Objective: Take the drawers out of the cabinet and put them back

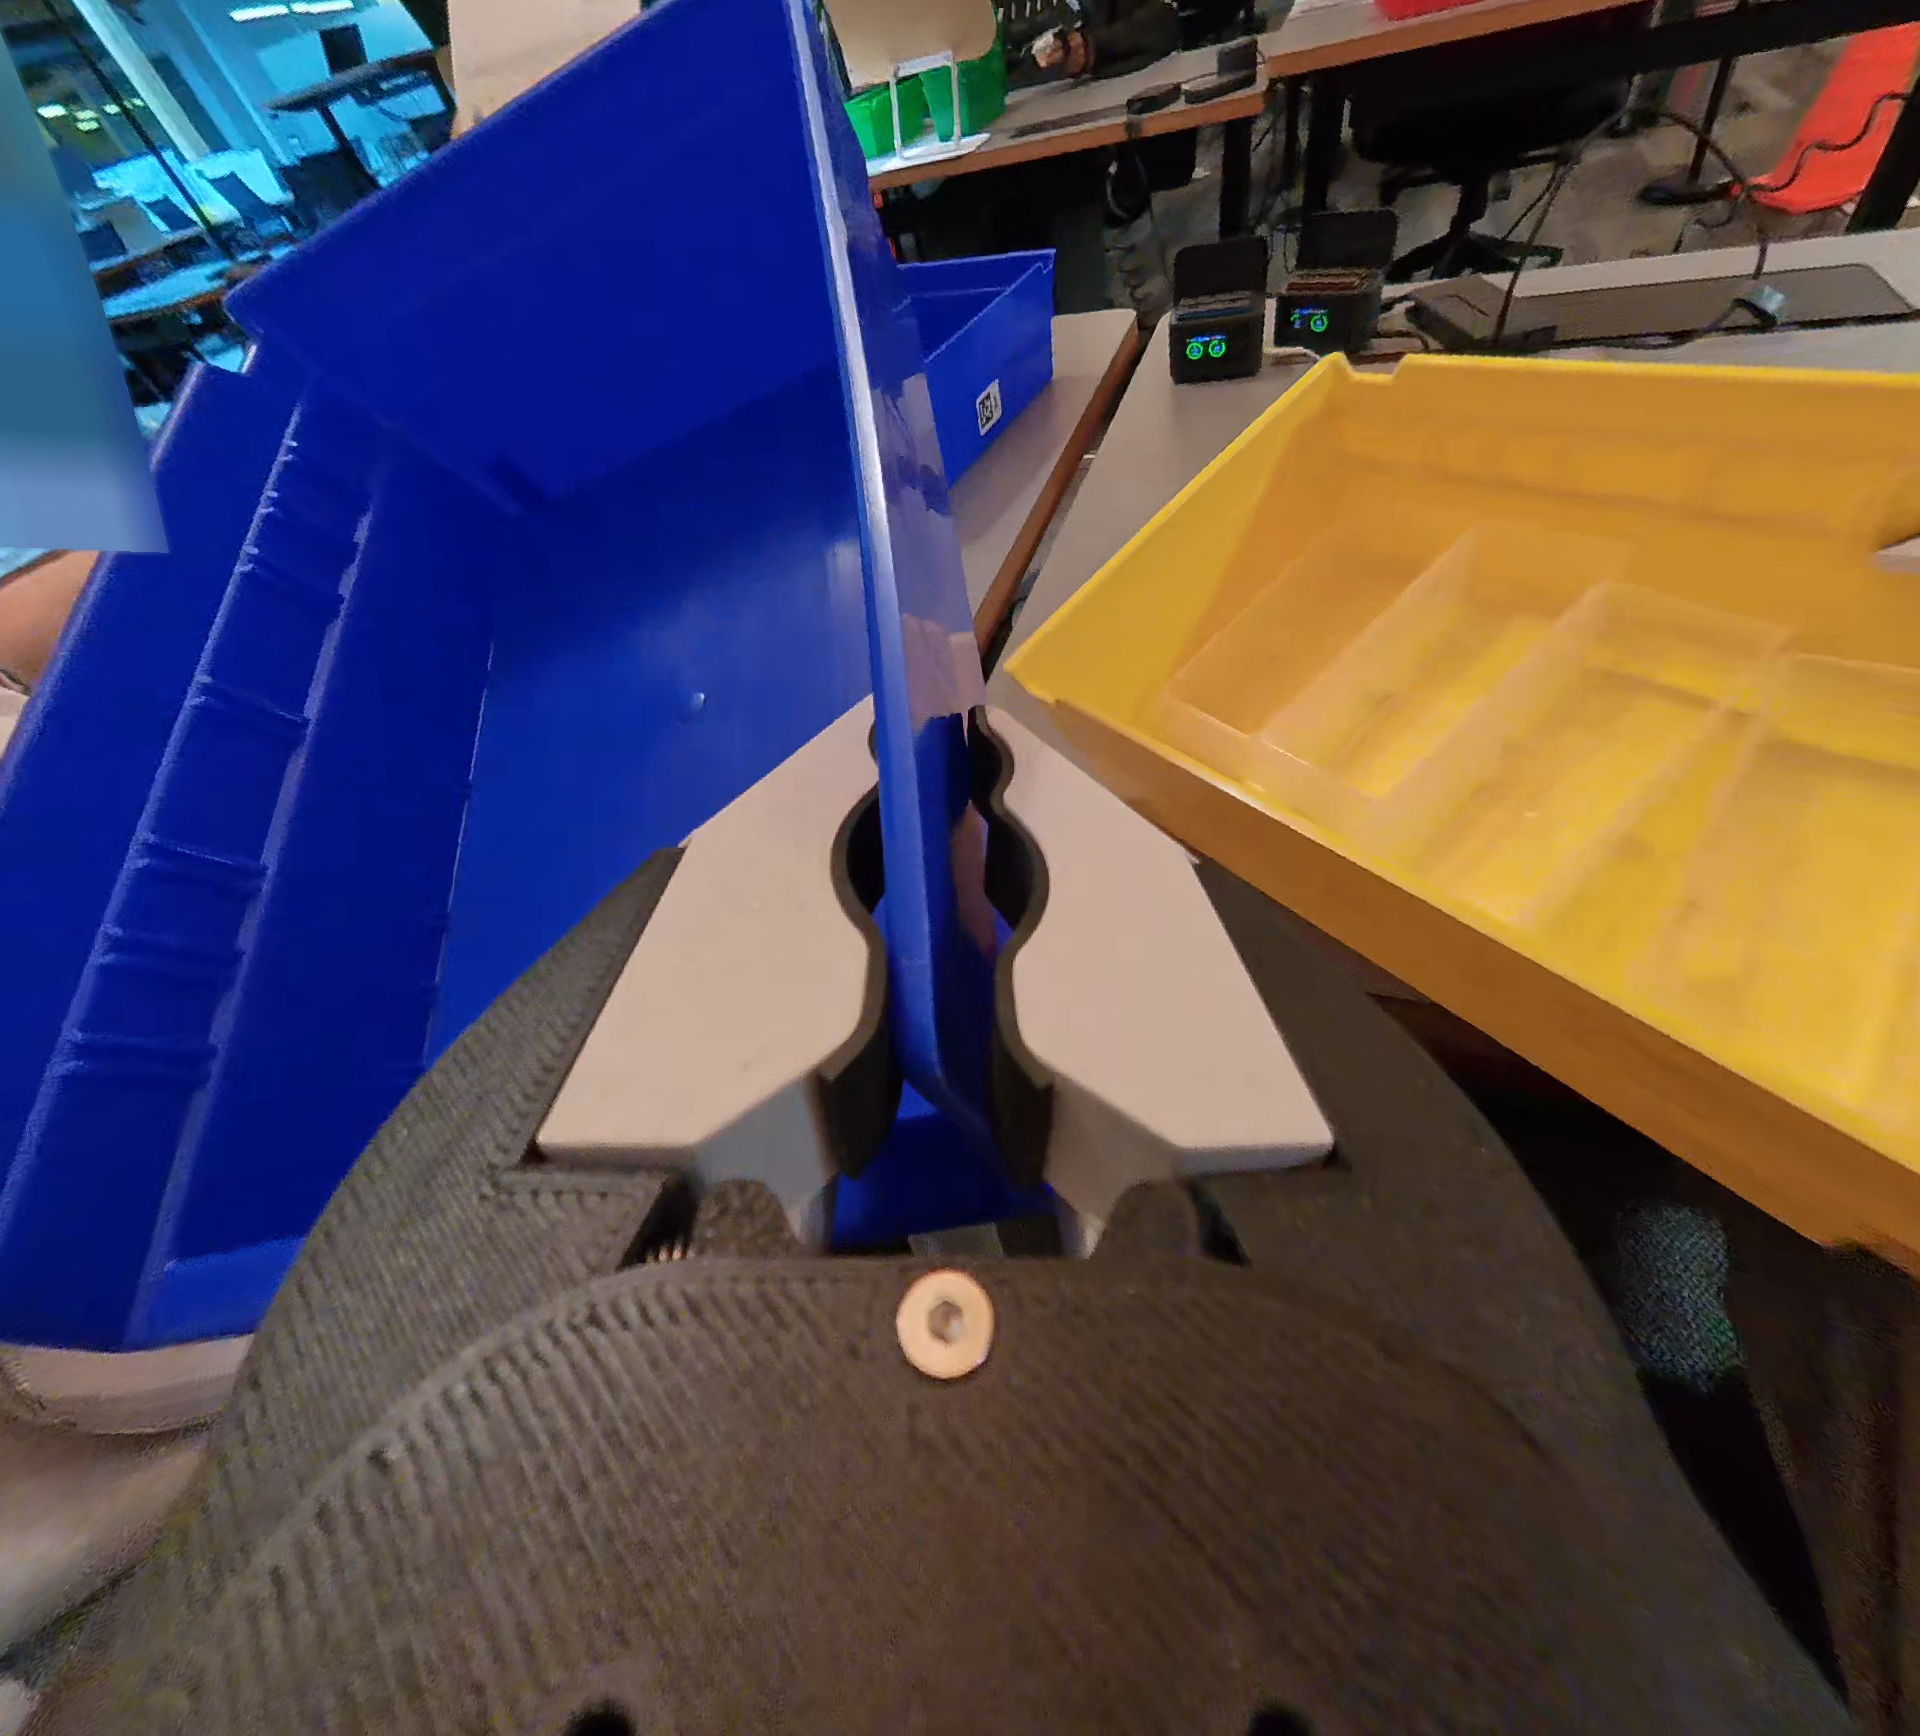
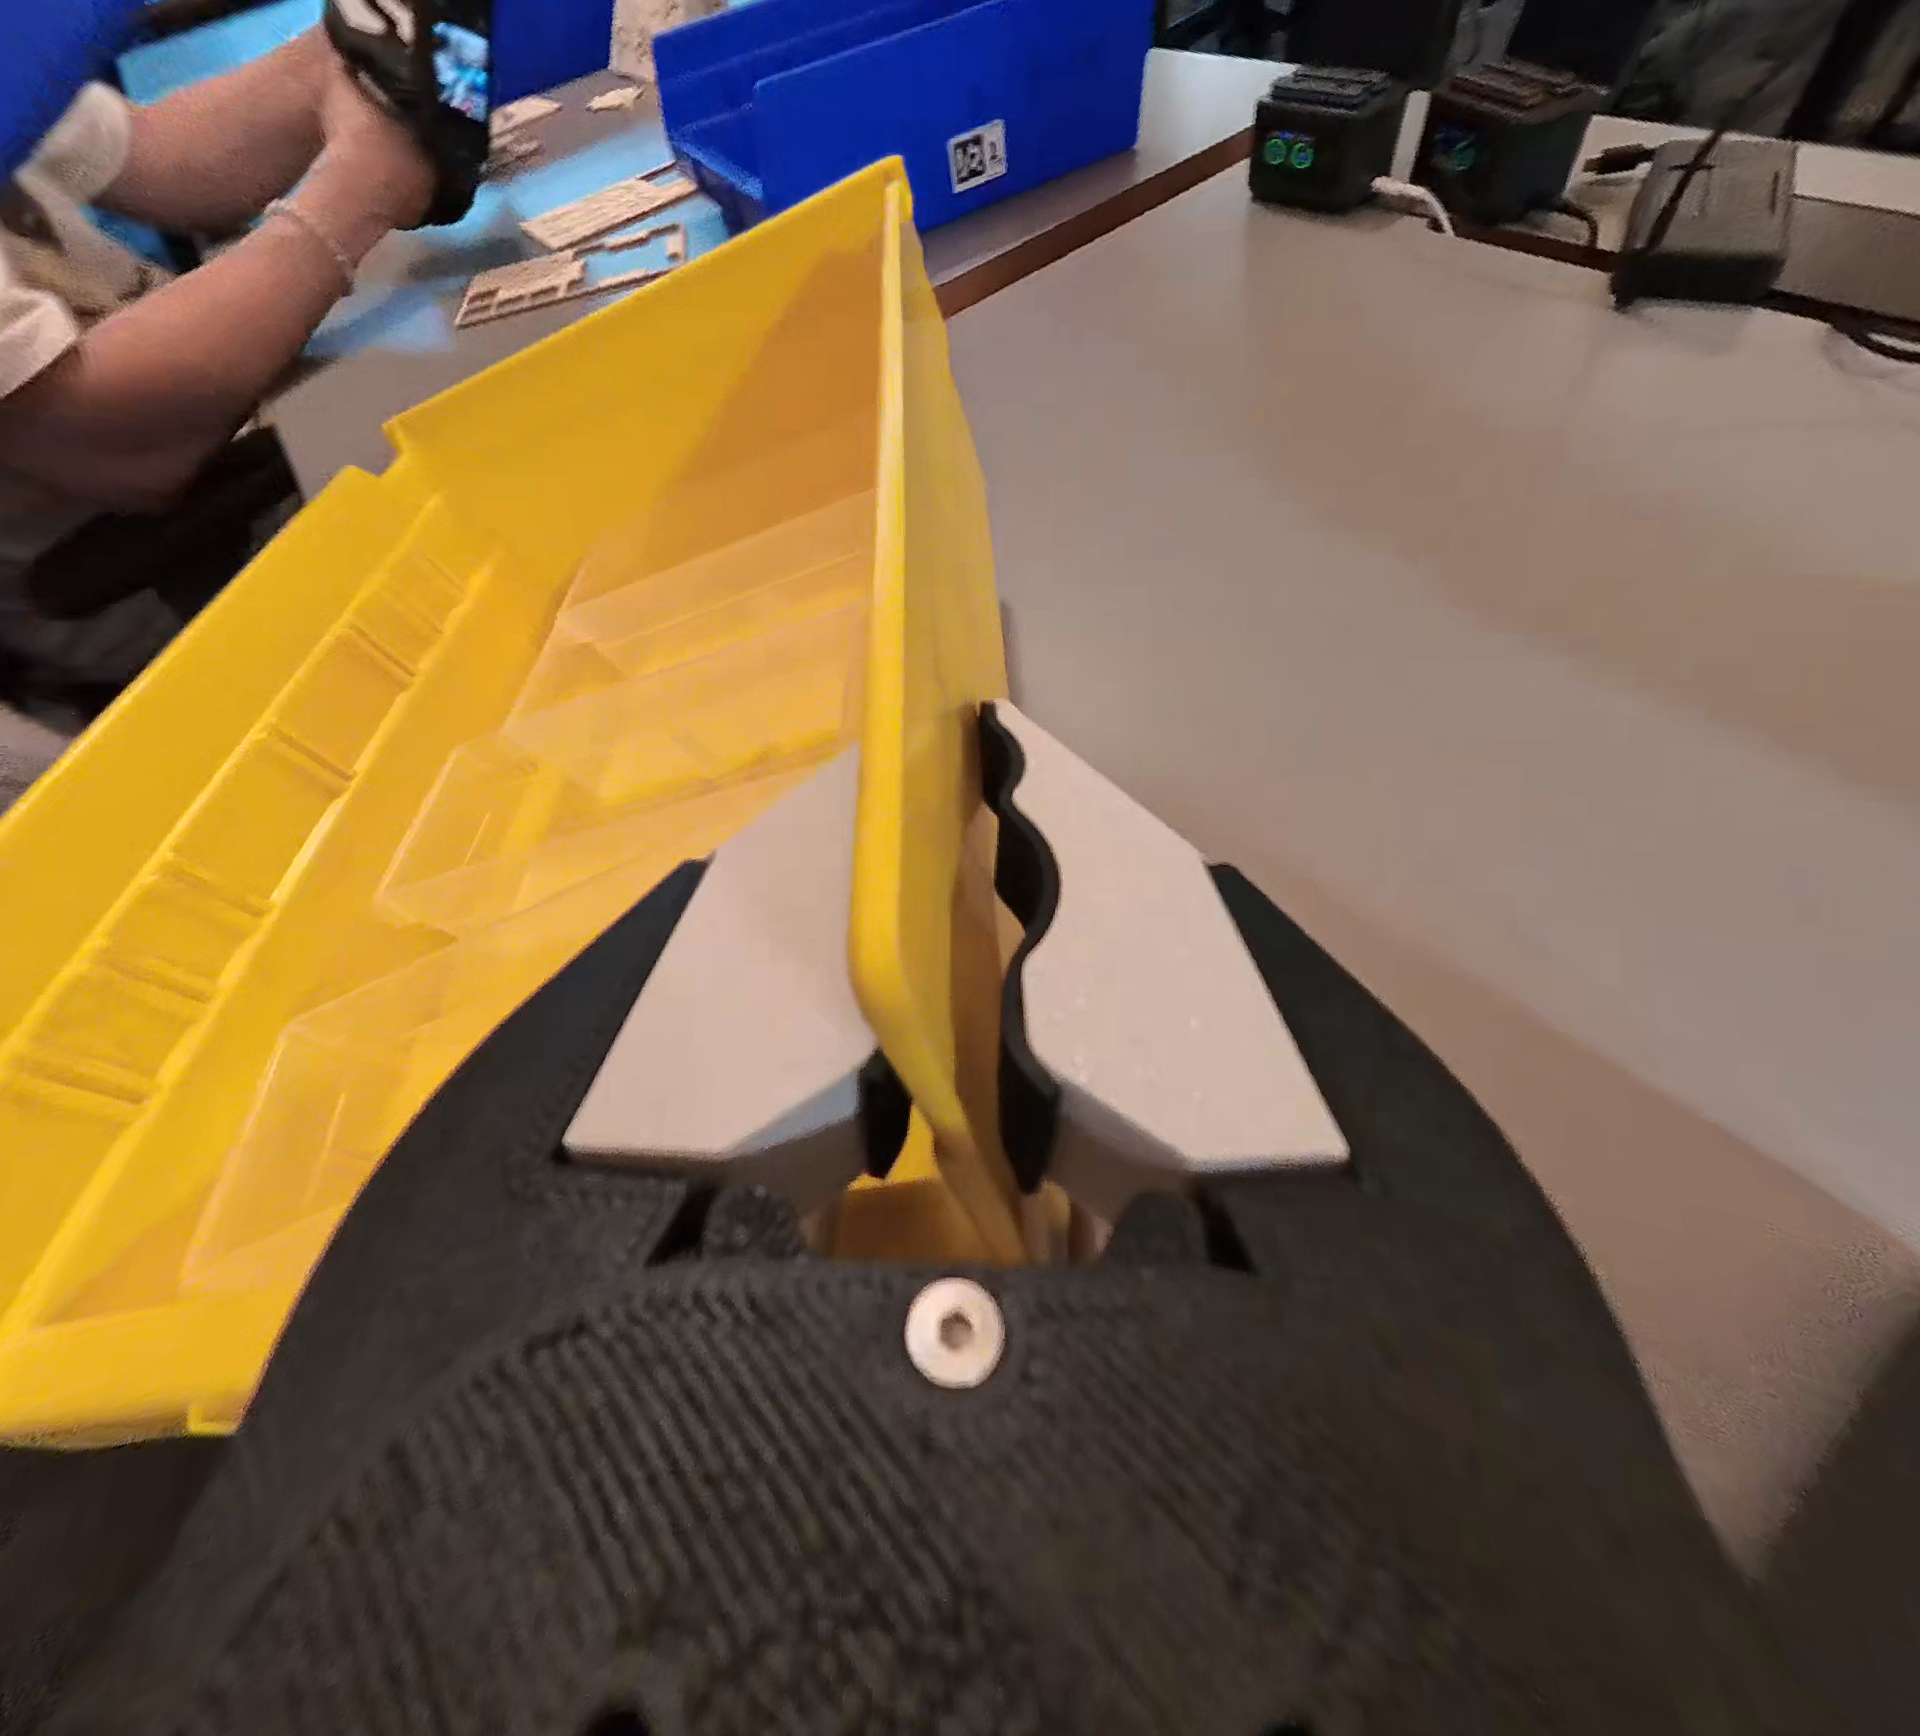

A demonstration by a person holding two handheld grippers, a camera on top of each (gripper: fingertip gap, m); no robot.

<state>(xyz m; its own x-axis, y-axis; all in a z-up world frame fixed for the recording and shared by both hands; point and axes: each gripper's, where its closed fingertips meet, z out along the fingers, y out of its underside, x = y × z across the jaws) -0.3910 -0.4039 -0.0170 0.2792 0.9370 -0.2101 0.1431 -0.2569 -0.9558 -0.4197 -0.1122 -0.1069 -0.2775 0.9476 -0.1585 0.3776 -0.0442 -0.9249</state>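
My left gripper (image 1: pixel 935 865) is shut on the side wall of a blue drawer (image 1: pixel 582 606) and holds it tilted above the grey table (image 1: pixel 1174 450). My right gripper (image 2: pixel 935 876) is shut on the side wall of a yellow drawer (image 2: pixel 644 564), also lifted and tilted. The yellow drawer also shows in the left wrist view (image 1: pixel 1538 730) at the right, with clear divider trays inside it. No cabinet is in view.
Another blue bin (image 2: pixel 914 65) with a small sticker stands at the table's far edge (image 1: pixel 987 346). Two black charger boxes (image 2: pixel 1320 138) and a black adapter (image 2: pixel 1704 232) sit at the back right. A person's arm (image 2: pixel 208 284) holds a device at the left, over pale flat parts (image 2: pixel 582 242).
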